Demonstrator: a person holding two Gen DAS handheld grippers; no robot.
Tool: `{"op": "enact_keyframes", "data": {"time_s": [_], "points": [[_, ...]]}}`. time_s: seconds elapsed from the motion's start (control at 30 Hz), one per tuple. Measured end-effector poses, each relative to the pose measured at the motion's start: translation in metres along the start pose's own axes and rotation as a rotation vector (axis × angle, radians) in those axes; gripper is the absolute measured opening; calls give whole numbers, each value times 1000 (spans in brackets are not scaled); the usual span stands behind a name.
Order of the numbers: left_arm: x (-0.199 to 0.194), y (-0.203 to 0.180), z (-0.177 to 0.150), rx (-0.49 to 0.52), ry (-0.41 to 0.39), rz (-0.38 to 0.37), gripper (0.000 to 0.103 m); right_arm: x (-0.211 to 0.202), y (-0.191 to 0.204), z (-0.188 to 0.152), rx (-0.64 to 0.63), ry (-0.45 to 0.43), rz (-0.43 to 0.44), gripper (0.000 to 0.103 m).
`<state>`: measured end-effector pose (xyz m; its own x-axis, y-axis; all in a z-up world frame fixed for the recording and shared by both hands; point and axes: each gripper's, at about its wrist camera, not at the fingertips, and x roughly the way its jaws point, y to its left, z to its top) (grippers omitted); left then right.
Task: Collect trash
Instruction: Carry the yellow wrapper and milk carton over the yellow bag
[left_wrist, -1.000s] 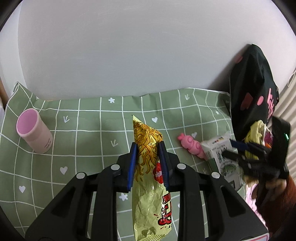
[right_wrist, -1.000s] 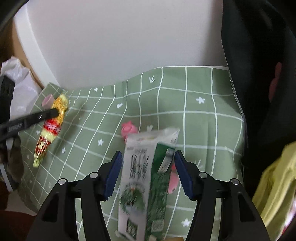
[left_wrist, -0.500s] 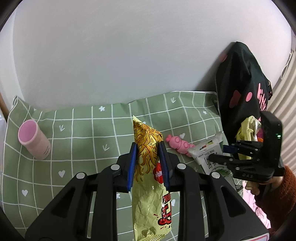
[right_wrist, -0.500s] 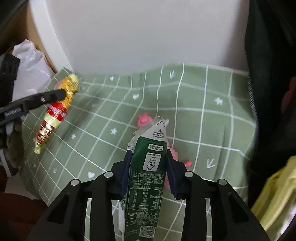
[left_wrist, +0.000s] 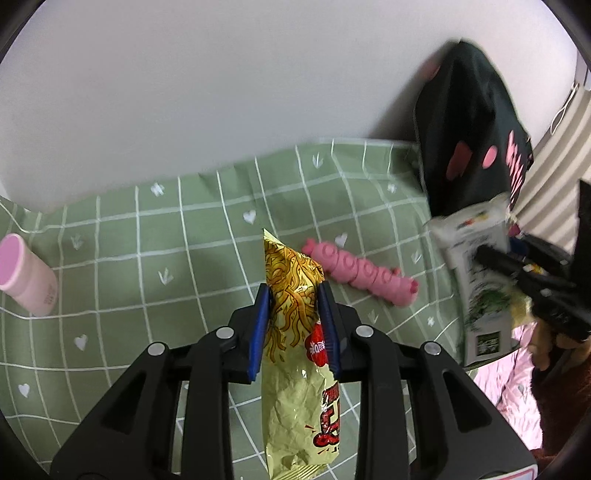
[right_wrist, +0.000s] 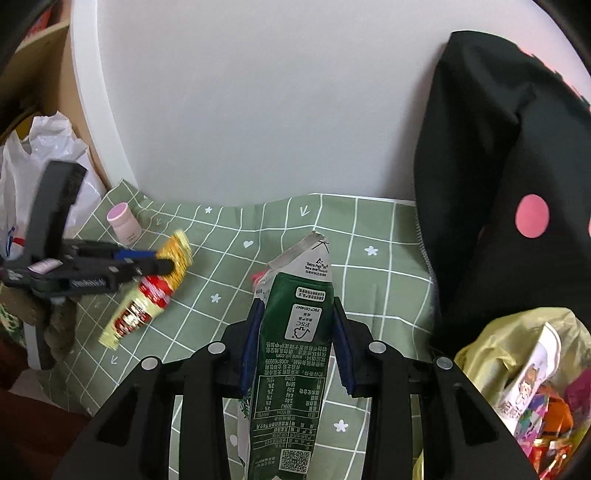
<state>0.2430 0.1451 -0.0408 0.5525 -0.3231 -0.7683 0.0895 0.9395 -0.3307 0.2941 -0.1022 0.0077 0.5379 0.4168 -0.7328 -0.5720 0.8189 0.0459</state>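
Lifted clear of the green-checked bench (right_wrist: 376, 229), my right gripper (right_wrist: 295, 343) has closed its jaws on the flattened milk carton (right_wrist: 291, 354); left gripper (left_wrist: 293, 325) clamps the crinkly, light noodle-snack packet (left_wrist: 295, 332) mid-body.

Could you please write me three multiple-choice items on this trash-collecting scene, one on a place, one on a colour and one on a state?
1. Where does the pink toy lie?
A. on the green checked cloth
B. inside the black bag
C. in the left gripper

2. What colour is the carton in the right gripper?
A. blue
B. dark green
C. orange

3. What is the state of the left gripper?
A. open and empty
B. shut on the noodle packet
C. shut on the pink cup

Answers: 1 A, the toy rests on the cloth beyond the packet; 2 B, its printed side is dark green; 3 B, both blue pads press the yellow packet's sides.
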Motion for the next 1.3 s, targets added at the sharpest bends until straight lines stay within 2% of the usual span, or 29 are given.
{"op": "enact_keyframes", "data": {"time_s": [0.13, 0.23, 0.37, 0.5, 0.53, 0.57, 0.63, 0.7, 0.8, 0.9, 1.0, 1.07, 1.17, 1.3], "points": [[24, 1, -5, 5, 79, -5, 29, -6, 0, -5, 8, -3, -7, 34], [39, 2, -5, 2, 138, -30, 41, -9, -1, -10, 12, -1, -24, 34], [48, 3, 2, -11, 153, -48, 46, -15, -7, -20, 52, -8, -42, 34], [72, 5, 12, -21, 217, -18, 45, -24, -16, -31, 96, -15, -61, 34], [75, 6, 13, -26, 230, -16, 30, -27, -17, -33, 103, -17, -67, 34], [77, 5, 15, -34, 238, -10, 29, -30, -18, -35, 109, -21, -73, 34], [64, 1, 20, -52, 197, -46, 28, -42, -24, -36, 125, -47, -93, 34], [38, -13, 33, -51, 109, -107, 28, -60, -30, -36, 147, -92, -119, 34], [-14, -62, 57, 73, -99, -141, 28, -90, -46, -33, 185, -171, -175, 34], [-50, -113, 75, 193, -239, -199, 28, -122, -59, -30, 215, -248, -244, 34], [-68, -161, 85, 299, -330, -257, 28, -153, -76, -34, 255, -303, -315, 34], [-71, -187, 86, 361, -356, -295, 28, -167, -84, -37, 273, -322, -351, 34], [-64, -223, 89, 431, -345, -352, 28, -191, -98, -48, 302, -346, -416, 34], [-43, -261, 93, 467, -319, -423, 28, -217, -117, -63, 345, -368, -504, 34]]}}
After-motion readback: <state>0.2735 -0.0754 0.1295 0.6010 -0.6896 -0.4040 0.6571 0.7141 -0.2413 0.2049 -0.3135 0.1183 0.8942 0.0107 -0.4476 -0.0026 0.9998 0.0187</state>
